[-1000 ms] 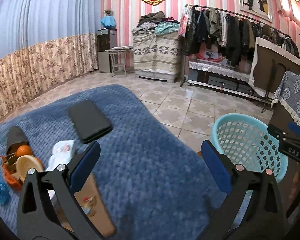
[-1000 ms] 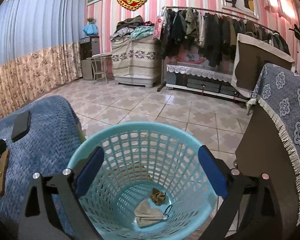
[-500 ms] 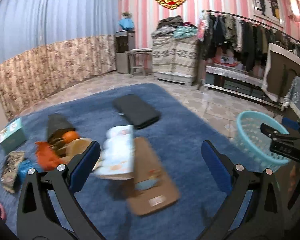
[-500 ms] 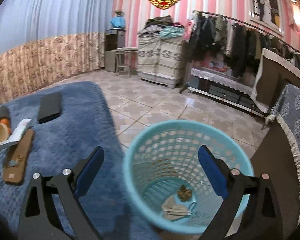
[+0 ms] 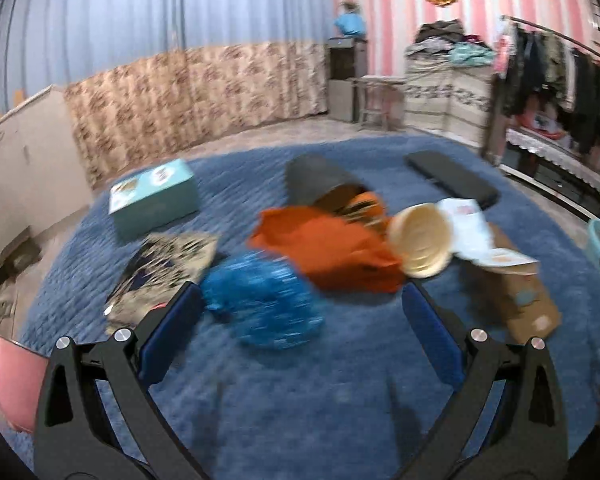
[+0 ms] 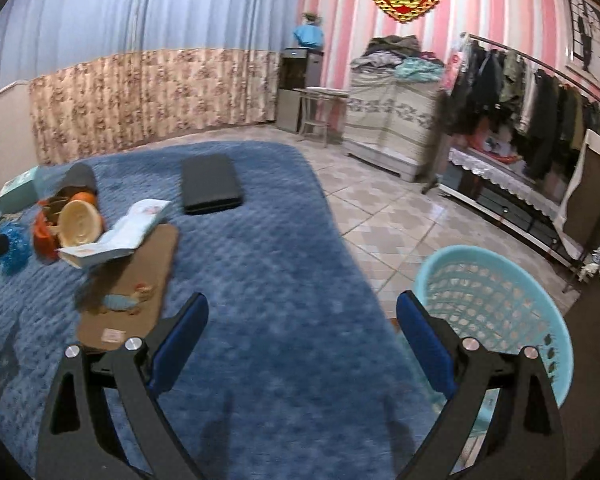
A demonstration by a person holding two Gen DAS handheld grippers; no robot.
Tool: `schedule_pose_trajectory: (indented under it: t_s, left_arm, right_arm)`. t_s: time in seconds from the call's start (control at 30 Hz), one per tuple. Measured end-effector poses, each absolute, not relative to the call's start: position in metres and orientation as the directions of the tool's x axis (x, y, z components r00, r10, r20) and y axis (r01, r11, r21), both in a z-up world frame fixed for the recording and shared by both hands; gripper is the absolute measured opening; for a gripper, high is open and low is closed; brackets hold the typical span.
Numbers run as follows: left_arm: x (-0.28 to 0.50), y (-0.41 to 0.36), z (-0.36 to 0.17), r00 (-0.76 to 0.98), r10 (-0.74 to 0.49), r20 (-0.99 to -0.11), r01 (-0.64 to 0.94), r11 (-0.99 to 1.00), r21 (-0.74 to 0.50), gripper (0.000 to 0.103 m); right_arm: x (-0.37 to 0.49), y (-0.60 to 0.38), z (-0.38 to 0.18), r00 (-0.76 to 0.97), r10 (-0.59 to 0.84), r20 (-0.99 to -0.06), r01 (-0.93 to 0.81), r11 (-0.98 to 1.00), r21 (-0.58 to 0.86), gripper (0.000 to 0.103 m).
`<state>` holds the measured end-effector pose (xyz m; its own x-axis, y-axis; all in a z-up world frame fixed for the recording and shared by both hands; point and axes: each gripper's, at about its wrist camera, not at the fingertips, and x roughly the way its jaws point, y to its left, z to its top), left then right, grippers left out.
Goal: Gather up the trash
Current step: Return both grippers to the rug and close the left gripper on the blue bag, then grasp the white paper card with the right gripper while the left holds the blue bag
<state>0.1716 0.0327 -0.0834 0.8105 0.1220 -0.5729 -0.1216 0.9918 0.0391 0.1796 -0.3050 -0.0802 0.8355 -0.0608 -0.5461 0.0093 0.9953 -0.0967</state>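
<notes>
Right wrist view: blue quilted blanket (image 6: pixel 268 264) meets tiled floor (image 6: pixel 380 216), pink-striped wall (image 6: pixel 480 8) behind.

Home bedroom: clothes rack (image 6: pixel 532 92), blue bedspread (image 6: pixel 268 264).

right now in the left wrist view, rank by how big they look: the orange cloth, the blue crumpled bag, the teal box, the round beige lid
1. orange cloth
2. blue crumpled bag, though it lies nearest the camera, which inflates it
3. teal box, farther off, so possibly larger in reality
4. round beige lid

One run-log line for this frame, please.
left gripper: open, empty, facing blue crumpled wrapper | right gripper: open, empty | basket: beside bed
</notes>
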Motion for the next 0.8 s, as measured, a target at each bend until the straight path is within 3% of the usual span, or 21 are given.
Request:
schedule_pose_trajectory:
  t_s: [0.17, 0.27, 0.33, 0.43, 0.63, 0.8]
  left_arm:
    - [0.183, 0.056, -0.090, 0.790, 0.111, -0.602, -0.144, 0.989, -0.007, 0.085]
    - [0.195, 0.062, -0.098, 0.760, 0.104, -0.642, -0.142, 0.990, -0.007, 0.069]
    - [0.205, 0.066, -0.104, 0.741, 0.061, -0.669, -0.119, 0.992, -0.041, 0.050]
    - [0.205, 0.069, -0.106, 0.745, 0.029, -0.666, -0.101, 0.992, -0.070, 0.040]
    - [0.188, 0.072, -0.100, 0.795, 0.055, -0.604, -0.127, 0.989, -0.077, 0.037]
    - [0.183, 0.083, -0.099, 0.797, 0.060, -0.601, -0.140, 0.986, -0.087, 0.037]
  right_arm:
    - [0.181, -0.280, -0.079, 0.829, -0.012, -0.559, -0.035, 0.997, -0.074, 0.093]
    - [0.184, -0.261, -0.081, 0.823, 0.018, -0.568, -0.074, 0.994, -0.075, 0.093]
    - [0.185, -0.246, -0.085, 0.815, 0.031, -0.579, -0.106, 0.990, -0.095, 0.093]
    - [0.185, -0.223, -0.093, 0.803, 0.055, -0.593, -0.148, 0.983, -0.108, 0.093]
    - [0.184, -0.195, -0.094, 0.788, 0.122, -0.604, -0.190, 0.981, -0.050, 0.093]
    - [0.195, -0.174, -0.092, 0.779, 0.136, -0.612, -0.200, 0.979, -0.038, 0.093]
